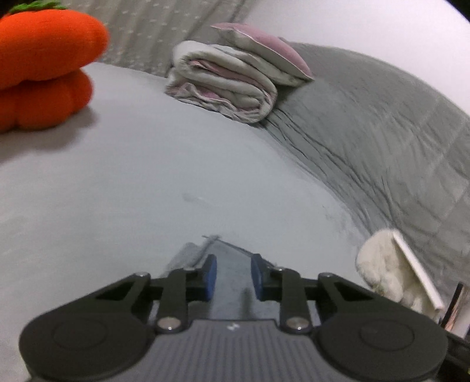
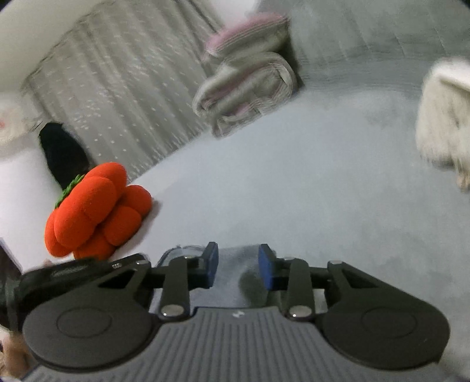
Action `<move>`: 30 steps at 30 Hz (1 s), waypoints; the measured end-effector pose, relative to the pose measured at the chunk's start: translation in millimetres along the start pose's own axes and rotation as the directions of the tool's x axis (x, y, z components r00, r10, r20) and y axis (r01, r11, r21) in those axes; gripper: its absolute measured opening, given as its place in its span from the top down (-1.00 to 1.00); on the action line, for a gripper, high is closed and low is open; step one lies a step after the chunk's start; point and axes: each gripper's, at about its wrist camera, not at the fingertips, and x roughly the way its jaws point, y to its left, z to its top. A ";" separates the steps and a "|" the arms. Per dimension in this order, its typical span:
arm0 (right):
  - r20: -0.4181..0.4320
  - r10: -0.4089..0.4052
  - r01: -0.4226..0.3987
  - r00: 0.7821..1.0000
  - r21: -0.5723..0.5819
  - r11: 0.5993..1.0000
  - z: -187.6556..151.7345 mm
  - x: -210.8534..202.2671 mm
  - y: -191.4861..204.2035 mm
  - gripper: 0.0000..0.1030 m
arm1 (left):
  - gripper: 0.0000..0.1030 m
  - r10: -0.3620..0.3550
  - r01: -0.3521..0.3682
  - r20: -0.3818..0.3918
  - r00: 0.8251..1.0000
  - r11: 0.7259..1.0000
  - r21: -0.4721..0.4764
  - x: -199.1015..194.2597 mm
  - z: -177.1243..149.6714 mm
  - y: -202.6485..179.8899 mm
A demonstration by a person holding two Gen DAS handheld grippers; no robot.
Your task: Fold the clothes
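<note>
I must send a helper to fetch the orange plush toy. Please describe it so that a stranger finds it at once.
Look at the wide pale grey bed. At its edge, nearest the patterned curtain, sits the plush toy. Unlike the folded bedding, it is bright orange, lobed like a pumpkin, with a green leafy top.

A bed [image 1: 117, 182] is filling the left wrist view. At its far edge a folded blanket [image 1: 220, 85] is lying, with a pillow [image 1: 264, 48] resting on top of it. Left of the blanket, a plush pumpkin [image 1: 44, 67] is sitting on the bed. Right of the blanket, a quilt [image 1: 367, 132] is spreading over the bed. Behind the blanket, a curtain [image 1: 164, 26] is hanging. Nearer than the blanket, to its right, a fluffy item [image 1: 384, 273] is lying.
</note>
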 end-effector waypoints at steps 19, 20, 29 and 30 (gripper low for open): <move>-0.080 -0.089 0.086 0.993 -0.037 0.996 -13.5 43.0 -40.5 0.39 | 0.64 0.095 -0.095 -0.051 0.994 0.995 0.012 49.4 11.4 7.7; -0.082 -0.085 0.082 0.993 -0.032 0.996 -12.2 40.5 -40.8 0.38 | 0.61 0.096 -0.096 -0.053 0.994 0.995 0.004 47.1 11.8 8.8; -0.106 -0.034 0.049 0.994 0.134 0.990 -1.1 10.8 -56.9 -0.21 | -0.37 0.103 -0.107 -0.038 0.994 0.989 -0.100 12.7 16.5 25.4; -0.115 -0.025 0.044 0.993 0.163 0.986 -0.9 7.8 -59.2 -0.26 | -0.39 0.095 -0.099 -0.038 0.995 0.989 -0.113 7.3 16.0 29.1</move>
